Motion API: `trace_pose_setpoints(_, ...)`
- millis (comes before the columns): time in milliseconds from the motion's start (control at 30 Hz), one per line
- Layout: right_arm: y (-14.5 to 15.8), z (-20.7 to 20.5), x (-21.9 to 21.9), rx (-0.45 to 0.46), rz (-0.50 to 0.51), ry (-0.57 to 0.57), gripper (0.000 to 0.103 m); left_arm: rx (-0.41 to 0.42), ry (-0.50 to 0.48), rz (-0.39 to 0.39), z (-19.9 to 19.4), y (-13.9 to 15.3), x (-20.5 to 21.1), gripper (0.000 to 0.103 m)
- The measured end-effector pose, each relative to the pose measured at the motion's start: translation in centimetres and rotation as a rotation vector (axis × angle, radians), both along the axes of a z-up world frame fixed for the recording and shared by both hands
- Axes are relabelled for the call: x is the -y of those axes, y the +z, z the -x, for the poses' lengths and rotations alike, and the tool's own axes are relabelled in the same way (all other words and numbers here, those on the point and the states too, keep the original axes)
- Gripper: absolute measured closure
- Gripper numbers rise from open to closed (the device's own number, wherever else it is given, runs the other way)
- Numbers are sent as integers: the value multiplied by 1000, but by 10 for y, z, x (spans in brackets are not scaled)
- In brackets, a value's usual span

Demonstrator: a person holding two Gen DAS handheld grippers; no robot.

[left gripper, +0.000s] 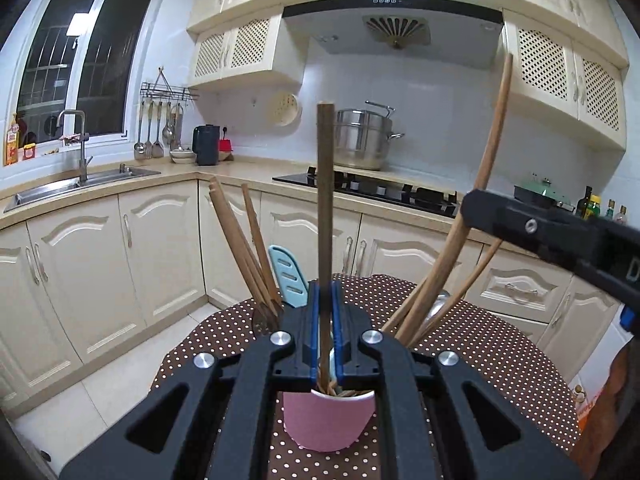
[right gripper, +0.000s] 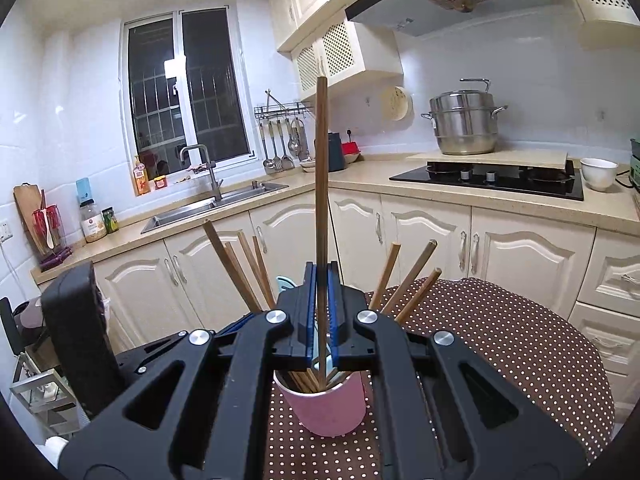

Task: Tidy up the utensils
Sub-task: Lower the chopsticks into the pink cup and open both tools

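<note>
Left claw (left gripper: 325,320) clamped on upright chopstick (left gripper: 325,200), tip inside pink cup (left gripper: 328,420) near table (left gripper: 480,340) front edge. Right claw (right gripper: 322,308) likewise pinching second chopstick (right gripper: 321,200). Step: insertion. Next: lower, release both.

The left gripper (left gripper: 325,292) was closed, its jaws pressed narrowly together and pointing a little downward. The right gripper (right gripper: 322,276) was closed in the same way, also tilted slightly down, and it stood close beside the left one.

Upright brown chopsticks (left gripper: 325,208) over pink cup (left gripper: 328,420)
</note>
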State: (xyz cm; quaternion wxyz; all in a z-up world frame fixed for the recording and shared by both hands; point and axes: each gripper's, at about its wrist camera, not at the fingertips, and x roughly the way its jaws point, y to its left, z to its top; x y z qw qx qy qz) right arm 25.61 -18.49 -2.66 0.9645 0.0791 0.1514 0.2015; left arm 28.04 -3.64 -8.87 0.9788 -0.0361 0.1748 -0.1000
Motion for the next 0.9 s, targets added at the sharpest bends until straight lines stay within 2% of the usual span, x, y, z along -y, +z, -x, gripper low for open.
trace_pose_setpoints(200, -2, -1, -1, -9, 9, -2, 97, -6, -29, 20, 5, 3, -2, 96)
trace_pose_setpoints(267, -3, -1, -2, -13, 13, -4, 97, -5, -32, 25, 9, 5, -4, 85)
trace_pose_setpoints(300, -4, -1, -2, -15, 15, -4, 97, -1, -32, 36, 12, 7, -5, 69)
trace_pose_setpoints(333, -5, -1, -3, -17, 17, -6, 97, 3, -35, 49, 15, 8, -8, 62)
trace_pose_setpoints(467, -8, 0, -5, -25, 26, -8, 97, 12, -30, 100, 24, 16, -20, 59)
trace_pose_setpoints(500, -9, 0, -5, -26, 29, -10, 97, 12, -13, 102, 26, 17, -24, 56)
trace_pose_setpoints(700, -15, 3, -10, -39, 45, -9, 97, -33, 84, 86, 28, 19, -39, 53)
trace_pose_setpoints(900, -28, 3, -21, -57, 88, -12, 97, -120, 143, 56, 28, 12, -51, 50)
